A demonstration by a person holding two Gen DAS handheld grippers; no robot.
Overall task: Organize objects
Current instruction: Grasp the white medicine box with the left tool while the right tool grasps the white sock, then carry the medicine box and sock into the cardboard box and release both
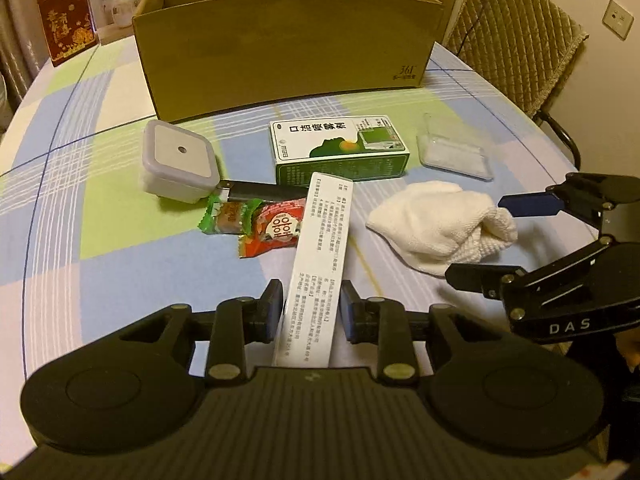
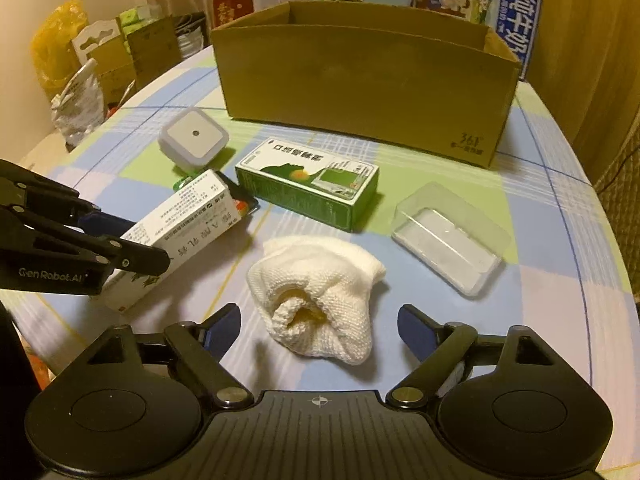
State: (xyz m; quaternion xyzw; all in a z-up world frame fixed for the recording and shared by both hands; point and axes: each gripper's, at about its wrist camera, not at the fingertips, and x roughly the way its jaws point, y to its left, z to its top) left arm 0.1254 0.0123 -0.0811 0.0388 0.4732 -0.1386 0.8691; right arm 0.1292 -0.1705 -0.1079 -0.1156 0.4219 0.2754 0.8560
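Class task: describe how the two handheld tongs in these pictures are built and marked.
Both tongs are matte black, with linked metal arms, silver rivets and dark blue finger pads. Each has a ribbed base between two round discs. The left tongs carry "GenRobot.AI" lettering on the side; the right tongs show "DAS". No cables or sleeves are visible.

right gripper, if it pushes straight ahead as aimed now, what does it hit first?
Most likely the white cloth, bunched on the table just ahead of the open right gripper and roughly centred between its fingers. Behind it lies the green box, then the cardboard box.
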